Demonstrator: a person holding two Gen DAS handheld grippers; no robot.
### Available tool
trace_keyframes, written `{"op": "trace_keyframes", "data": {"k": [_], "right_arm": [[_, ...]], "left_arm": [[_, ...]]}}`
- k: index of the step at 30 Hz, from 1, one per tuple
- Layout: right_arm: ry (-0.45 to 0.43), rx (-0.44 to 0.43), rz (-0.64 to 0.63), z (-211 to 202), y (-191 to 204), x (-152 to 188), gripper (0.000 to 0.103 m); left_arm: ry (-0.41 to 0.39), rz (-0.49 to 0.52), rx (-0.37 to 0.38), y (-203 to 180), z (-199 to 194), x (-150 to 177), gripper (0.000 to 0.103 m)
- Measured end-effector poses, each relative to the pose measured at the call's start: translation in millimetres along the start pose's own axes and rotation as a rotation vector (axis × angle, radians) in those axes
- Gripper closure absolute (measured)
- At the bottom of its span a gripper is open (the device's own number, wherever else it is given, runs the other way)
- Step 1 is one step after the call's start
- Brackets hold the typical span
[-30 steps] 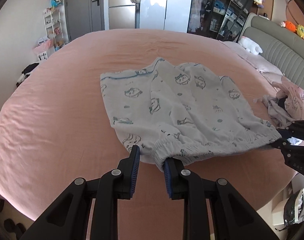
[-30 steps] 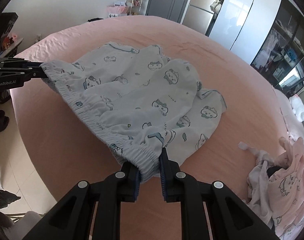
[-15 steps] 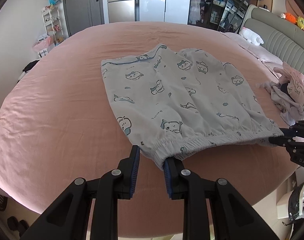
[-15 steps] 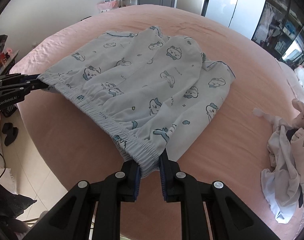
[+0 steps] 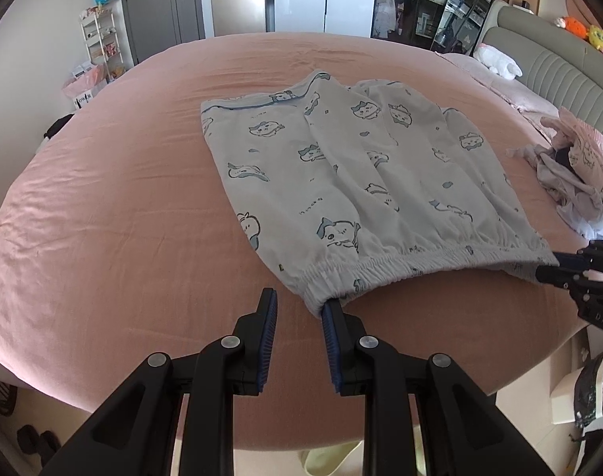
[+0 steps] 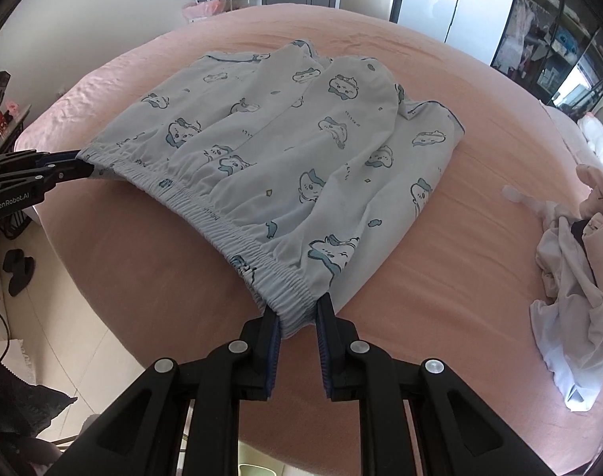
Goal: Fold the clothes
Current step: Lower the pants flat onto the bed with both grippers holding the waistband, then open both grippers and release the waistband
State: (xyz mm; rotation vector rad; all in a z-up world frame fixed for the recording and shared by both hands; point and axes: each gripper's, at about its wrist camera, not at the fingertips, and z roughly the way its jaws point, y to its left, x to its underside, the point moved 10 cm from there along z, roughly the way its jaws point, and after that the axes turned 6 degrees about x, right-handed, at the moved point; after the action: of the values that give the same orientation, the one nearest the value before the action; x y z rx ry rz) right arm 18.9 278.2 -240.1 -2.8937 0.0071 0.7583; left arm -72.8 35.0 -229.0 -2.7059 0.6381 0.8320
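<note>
Two tools worked one pair of printed shorts (image 5: pixel 353 182) spread on the pink bed (image 5: pixel 115 206): left tool (image 5: pixel 298 309) apart, waistband corner touching one finger; right tool (image 6: pixel 297 313) apart around the other corner. One clothes heap (image 6: pixel 575 261) lay nearby.

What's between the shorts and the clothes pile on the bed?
Only bare pink sheet. The right wrist view shows it clearest: the shorts and the pile lie apart, nothing resting on the strip between them.
</note>
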Motion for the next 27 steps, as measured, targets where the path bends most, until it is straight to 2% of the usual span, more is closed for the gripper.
{"op": "trace_keyframes", "data": {"k": [5,7,9,10,11,13,14,15,22,27], "right_arm": [[0.015,-0.008,0.01,2,1,0,0.087],[0.019,-0.006,0.014,3,0,-2,0.087],[0.039,-0.016,0.037,6,-3,-1,0.082],[0.051,-0.022,0.052,6,-4,0,0.07],[0.061,-0.025,0.068,6,-5,2,0.055],[0.079,-0.027,0.097,6,-8,6,0.038],[0.078,-0.017,0.094,4,-8,7,0.036],[0.076,-0.006,0.081,2,-7,9,0.036],[0.076,-0.004,0.048,-6,-1,17,0.033],[0.08,-0.018,0.085,-8,-8,16,0.033]], "left_arm": [[0.01,-0.019,-0.008,8,-1,8,0.083],[-0.014,-0.058,-0.01,16,-4,5,0.082],[-0.028,-0.115,0.002,24,-7,1,0.081],[-0.037,-0.143,0.012,28,-9,-2,0.079],[-0.045,-0.166,0.02,30,-11,-4,0.072],[-0.057,-0.178,0.017,33,-14,-7,0.056],[-0.067,-0.176,0.015,33,-15,-8,0.045],[-0.075,-0.172,0.014,32,-16,-10,0.04],[-0.089,-0.102,0.002,14,-17,-18,0.033],[-0.108,0.032,-0.032,-10,-19,-26,0.032]]}}
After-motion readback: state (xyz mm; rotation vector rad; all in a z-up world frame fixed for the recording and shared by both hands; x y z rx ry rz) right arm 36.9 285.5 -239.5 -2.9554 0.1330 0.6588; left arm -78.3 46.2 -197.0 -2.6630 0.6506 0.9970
